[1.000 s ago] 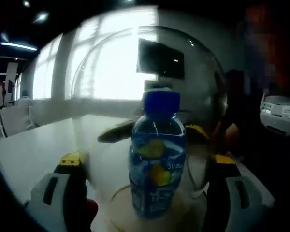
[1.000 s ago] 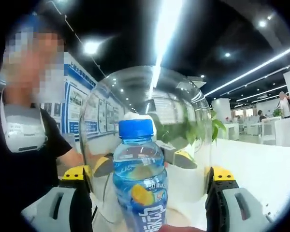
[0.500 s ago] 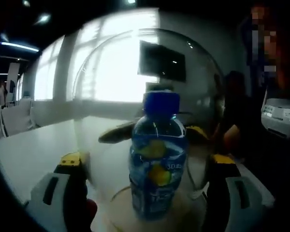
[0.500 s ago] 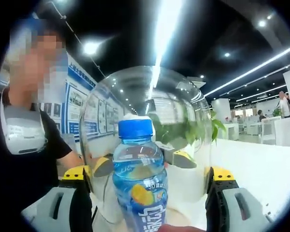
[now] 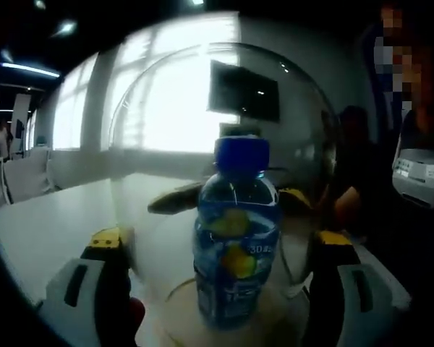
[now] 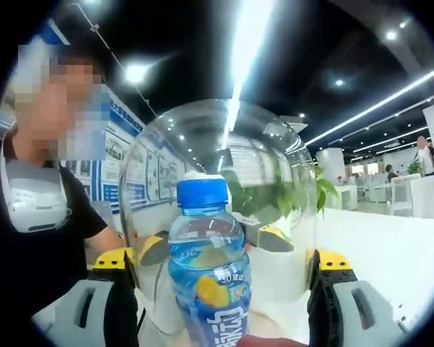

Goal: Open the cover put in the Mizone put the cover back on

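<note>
Blue-capped Mizone bottle (image 5: 235, 249) upright, capped, under clear dome cover (image 5: 166, 144) on white table (image 5: 43, 224)

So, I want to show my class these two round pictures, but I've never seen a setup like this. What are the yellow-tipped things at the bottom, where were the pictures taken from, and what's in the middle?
A person holds a two-jaw gripper in each hand, and a fisheye camera rides on each gripper, looking forward along its jaws. The yellow-tipped shapes are those jaws: the left gripper in the left gripper view, the right gripper in the right gripper view. The two face each other from opposite sides. Between them stands a blue-capped Mizone bottle on a white table, under a clear dome cover. Each gripper's jaws stand wide, either side of the dome; whether they grip it I cannot tell. Behind it, the person wears a dark shirt.
</note>
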Tool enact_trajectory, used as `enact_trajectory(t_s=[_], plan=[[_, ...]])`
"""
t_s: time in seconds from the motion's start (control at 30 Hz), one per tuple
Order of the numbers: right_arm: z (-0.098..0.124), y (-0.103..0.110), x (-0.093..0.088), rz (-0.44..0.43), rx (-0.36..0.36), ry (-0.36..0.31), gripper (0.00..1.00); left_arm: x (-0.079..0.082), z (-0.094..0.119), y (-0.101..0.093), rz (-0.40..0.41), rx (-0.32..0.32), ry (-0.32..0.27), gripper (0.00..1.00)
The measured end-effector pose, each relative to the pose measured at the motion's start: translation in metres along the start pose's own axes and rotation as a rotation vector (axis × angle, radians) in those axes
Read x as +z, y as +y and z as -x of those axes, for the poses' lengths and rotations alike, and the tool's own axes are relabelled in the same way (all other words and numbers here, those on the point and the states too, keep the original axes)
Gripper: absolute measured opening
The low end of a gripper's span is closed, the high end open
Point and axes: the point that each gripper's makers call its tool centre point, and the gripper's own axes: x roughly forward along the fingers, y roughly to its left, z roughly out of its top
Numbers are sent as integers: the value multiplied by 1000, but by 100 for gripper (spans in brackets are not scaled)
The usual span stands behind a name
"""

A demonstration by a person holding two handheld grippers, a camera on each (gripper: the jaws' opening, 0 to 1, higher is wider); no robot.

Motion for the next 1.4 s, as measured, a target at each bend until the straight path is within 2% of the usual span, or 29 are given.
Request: enact_trajectory(t_s=[0.5, 1.4], plan=[[2, -3, 1, -1, -1, -7, 90, 1, 0, 0, 0, 1, -13, 86], [3, -2, 0, 11, -15, 32, 90, 1, 0, -1, -3, -2, -21, 86]])
